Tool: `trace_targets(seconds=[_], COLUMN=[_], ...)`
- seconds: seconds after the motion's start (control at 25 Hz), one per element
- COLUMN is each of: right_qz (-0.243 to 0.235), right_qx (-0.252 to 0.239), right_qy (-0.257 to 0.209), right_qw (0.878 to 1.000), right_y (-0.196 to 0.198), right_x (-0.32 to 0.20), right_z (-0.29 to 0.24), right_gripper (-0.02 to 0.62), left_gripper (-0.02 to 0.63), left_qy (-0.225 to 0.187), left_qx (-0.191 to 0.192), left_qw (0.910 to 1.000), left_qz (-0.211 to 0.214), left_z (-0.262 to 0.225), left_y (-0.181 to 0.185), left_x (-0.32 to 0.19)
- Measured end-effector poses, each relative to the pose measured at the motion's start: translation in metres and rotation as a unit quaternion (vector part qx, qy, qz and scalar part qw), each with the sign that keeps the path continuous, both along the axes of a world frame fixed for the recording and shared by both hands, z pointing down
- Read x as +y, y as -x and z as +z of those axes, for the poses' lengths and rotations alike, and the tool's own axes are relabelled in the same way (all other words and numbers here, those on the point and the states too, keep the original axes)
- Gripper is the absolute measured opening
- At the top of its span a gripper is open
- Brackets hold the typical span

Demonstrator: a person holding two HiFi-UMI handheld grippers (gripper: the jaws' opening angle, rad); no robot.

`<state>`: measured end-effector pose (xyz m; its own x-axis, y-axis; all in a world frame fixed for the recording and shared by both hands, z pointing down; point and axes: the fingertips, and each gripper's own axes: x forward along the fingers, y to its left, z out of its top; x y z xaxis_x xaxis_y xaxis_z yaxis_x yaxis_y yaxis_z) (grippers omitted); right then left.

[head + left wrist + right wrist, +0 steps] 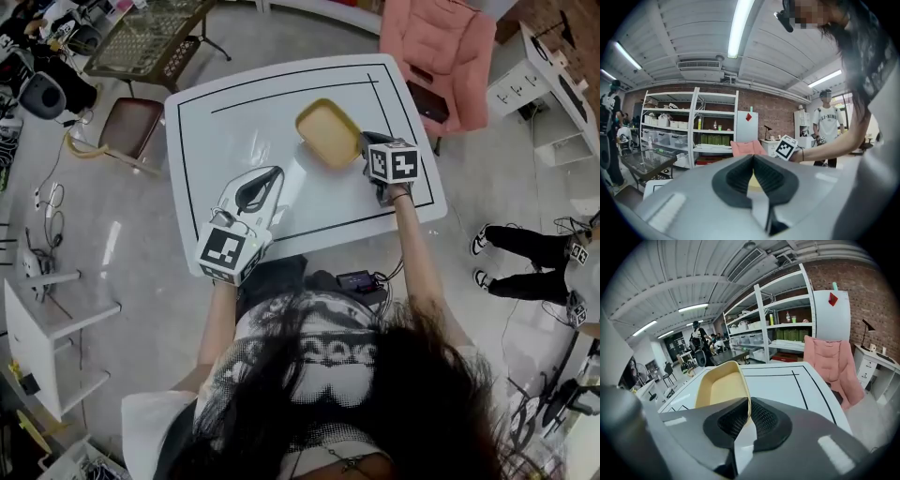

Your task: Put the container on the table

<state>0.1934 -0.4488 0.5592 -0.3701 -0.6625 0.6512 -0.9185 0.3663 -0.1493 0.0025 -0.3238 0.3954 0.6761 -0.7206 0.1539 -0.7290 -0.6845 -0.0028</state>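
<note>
Pinching the rim of the yellow container (327, 131) at its 5 o'clock corner, the right tongs (368, 147) are closed on that thin wall, so the container can be guided by one edge. It is placed over the white desk (234, 131), toward 1 o'clock of the middle; whether its base is fully down cannot be told. The left tongs (258, 187) are closed on nothing and held off at 7 o'clock, presumably because one grip suffices.

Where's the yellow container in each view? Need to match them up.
Head view: shallow yellow plastic container, upper centre, over the white table.
Left gripper view: a sliver of container behind the closed jaws.
Right gripper view: container centre-left, rim in right gripper.
Shared: pink armchair.
</note>
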Motion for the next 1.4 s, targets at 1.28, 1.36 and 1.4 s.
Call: trace_targets(seconds=[1.28,1.36,1.4], right_qz=[-0.009,-0.018,-0.022], right_qx=[-0.024,-0.027,-0.029], right_qy=[0.044,0.031,0.024], right_qw=[0.999,0.999,0.999], right_y=[0.022,0.023,0.024], right_x=[-0.085,-0.078,-0.073], right_z=[0.062,0.052,0.047], right_gripper=[0.091,0.091,0.091], left_gripper=[0.0,0.0,0.0], left_qy=[0.025,0.026,0.027], left_qx=[-0.012,-0.011,-0.011], left_qw=[0.9986,0.9986,0.9987], left_qz=[-0.046,-0.044,-0.043], left_z=[0.019,0.02,0.02], left_y=[0.045,0.043,0.042], left_x=[-0.029,-0.027,-0.026])
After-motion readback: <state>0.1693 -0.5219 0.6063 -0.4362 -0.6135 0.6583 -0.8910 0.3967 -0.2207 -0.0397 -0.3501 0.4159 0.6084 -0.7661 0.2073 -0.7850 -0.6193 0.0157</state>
